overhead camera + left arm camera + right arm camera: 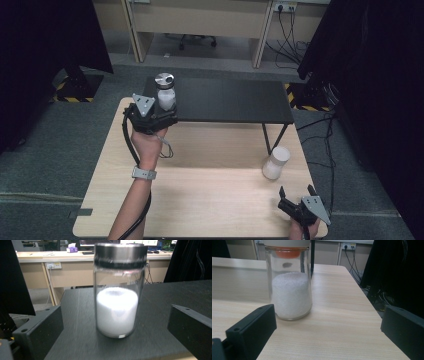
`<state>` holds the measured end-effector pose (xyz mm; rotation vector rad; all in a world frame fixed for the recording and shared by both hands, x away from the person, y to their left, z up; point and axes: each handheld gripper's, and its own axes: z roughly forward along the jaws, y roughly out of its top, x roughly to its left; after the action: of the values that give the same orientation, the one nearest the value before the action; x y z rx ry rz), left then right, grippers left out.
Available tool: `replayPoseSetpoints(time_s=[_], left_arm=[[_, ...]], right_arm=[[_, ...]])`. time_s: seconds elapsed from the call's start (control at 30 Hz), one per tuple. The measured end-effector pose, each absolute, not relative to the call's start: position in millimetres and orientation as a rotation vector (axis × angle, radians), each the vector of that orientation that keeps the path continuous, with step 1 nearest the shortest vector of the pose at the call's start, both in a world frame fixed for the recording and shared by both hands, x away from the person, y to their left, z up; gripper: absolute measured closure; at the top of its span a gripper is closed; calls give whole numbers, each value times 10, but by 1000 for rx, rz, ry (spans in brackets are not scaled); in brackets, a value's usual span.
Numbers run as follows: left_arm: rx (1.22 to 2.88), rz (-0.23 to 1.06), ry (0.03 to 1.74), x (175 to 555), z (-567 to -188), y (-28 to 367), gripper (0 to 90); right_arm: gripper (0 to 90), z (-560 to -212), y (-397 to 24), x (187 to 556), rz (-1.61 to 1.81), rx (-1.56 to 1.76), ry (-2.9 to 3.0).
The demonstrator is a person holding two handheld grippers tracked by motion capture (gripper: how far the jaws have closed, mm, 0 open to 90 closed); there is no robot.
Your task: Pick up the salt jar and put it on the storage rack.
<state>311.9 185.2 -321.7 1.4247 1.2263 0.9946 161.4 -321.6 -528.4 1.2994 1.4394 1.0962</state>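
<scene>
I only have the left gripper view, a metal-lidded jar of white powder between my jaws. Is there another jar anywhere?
Observer: Yes, a white-lidded jar stands on the light wooden table, near its right edge.
Operator: Is the right gripper on it?
Observer: No, the right gripper is open, short of it.
Operator: What's under that lid?
Observer: An orange insert, seen in the right gripper view.
Operator: Where's my jar standing?
Observer: The metal-lidded jar stands at the left end of a black raised shelf.

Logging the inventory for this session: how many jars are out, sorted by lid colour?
Metal-lidded jar on the black raised shelf: 1
White-lidded jar on the wooden table: 1
Total: 2 jars, both holding white powder.
</scene>
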Motion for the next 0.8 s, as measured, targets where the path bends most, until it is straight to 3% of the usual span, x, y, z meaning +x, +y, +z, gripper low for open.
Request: replayPoseSetpoints(time_s=[0.8], left_arm=[[1451, 965, 1314, 2434, -3634, 2135, 0]], right_arm=[[3, -5284, -3234, 1601, 1105, 1287, 1455]])
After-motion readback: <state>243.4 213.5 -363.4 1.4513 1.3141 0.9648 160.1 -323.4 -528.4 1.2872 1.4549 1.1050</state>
